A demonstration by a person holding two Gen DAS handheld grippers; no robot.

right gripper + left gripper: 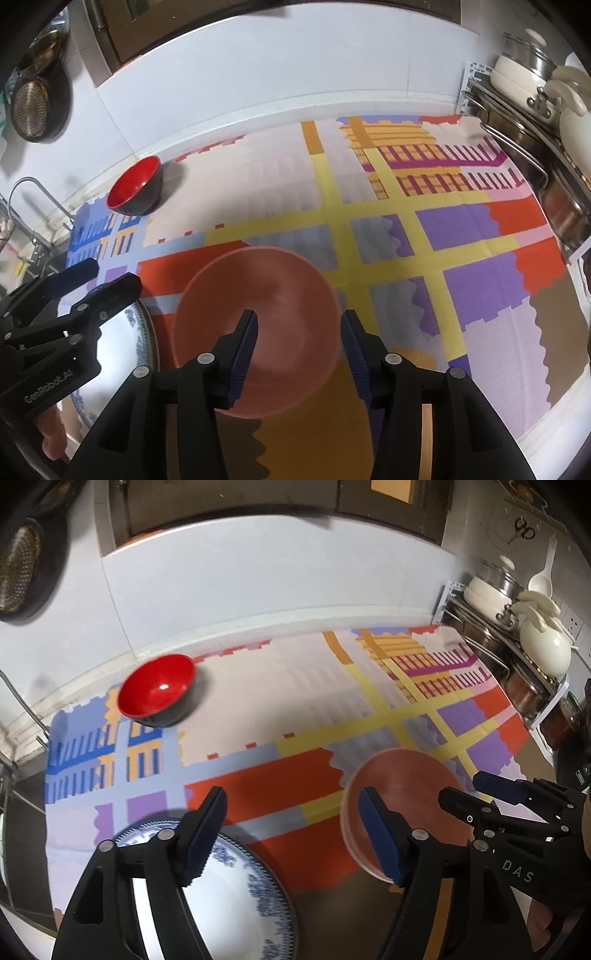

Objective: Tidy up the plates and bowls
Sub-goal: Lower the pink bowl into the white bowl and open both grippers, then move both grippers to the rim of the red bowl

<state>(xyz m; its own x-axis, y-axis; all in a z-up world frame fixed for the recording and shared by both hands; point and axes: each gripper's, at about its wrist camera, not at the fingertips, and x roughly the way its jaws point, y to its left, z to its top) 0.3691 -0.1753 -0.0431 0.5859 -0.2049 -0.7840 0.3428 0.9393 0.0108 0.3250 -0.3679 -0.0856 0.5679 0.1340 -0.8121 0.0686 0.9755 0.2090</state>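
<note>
Three dishes on my feeds: 1 red bowl (157,688) w/ black outside, upper left of the left wrist view; 1 blue-patterned plate (240,897) at bottom left; 1 pink plate (258,325) at lower centre of the right wrist view. All sit on 1 multicolour cloth (388,229). 2 grippers: my left gripper (291,834) hangs over the blue plate's right edge, jaws apart, nothing pinched. My right gripper (299,350) has jaws parted, straddling the pink plate's right rim, pads not pressing it. Pot rack (517,635) at upper right.
</note>
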